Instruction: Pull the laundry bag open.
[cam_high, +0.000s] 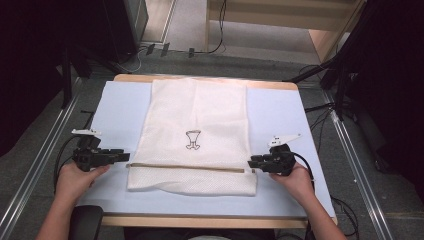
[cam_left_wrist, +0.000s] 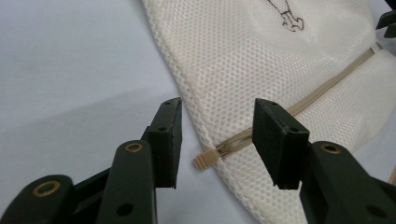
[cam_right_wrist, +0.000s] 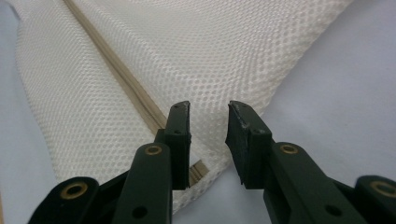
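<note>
The worktop (cam_high: 280, 115), covered in pale blue, carries a white mesh laundry bag (cam_high: 197, 135) lying flat at its centre, long axis running from 12 to 6 o'clock. A small line drawing (cam_high: 193, 139) is printed near the bag's middle. Across the bag's near part a tan zipper (cam_high: 185, 167) runs from 9 to 3 o'clock, so its line points straight at both hands.

The left gripper (cam_high: 122, 157) sits at the bag's 9 o'clock edge, fingers (cam_left_wrist: 169, 140) spread with nothing between them. In the left gripper view the zipper pull (cam_left_wrist: 206, 160) pokes out past the bag's edge, lying low in the gap between the fingers and just ahead of them, apart from both. The right gripper (cam_high: 251, 162) sits at the 3 o'clock edge, its fingers (cam_right_wrist: 180, 140) also spread, over the bag's corner where the zipper's other end (cam_right_wrist: 198, 170) stops.

Judging by this, the left gripper is the nearer one to the pull; a short push forward along the zipper's line should bring the pull between its fingers, while the right steadies the far end.
</note>
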